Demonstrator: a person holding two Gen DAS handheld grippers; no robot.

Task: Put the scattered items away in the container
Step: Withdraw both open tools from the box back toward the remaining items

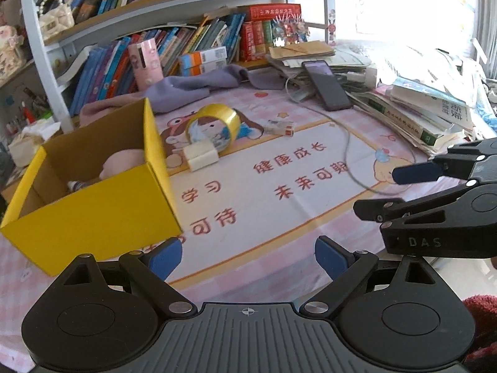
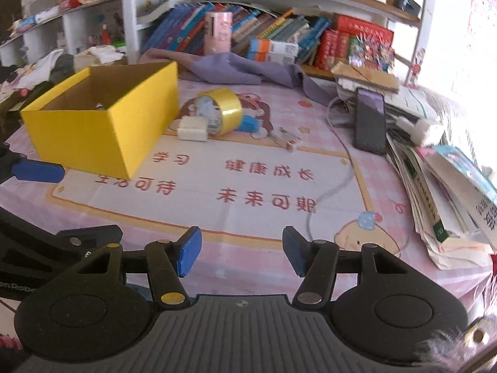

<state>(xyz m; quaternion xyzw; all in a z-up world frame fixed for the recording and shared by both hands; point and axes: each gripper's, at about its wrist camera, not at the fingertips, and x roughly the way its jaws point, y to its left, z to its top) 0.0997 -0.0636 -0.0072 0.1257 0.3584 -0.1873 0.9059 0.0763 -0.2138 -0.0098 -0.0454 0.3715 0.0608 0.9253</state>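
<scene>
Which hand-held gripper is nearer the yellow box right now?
Left. The left hand-held gripper sits just off the near corner of the yellow box; the right hand-held gripper is farther over, above the printed mat.

Left tool (image 1: 248, 256) jaws stood wide, empty; right tool (image 2: 241, 250) jaws parted, empty; both angled downward.
</scene>
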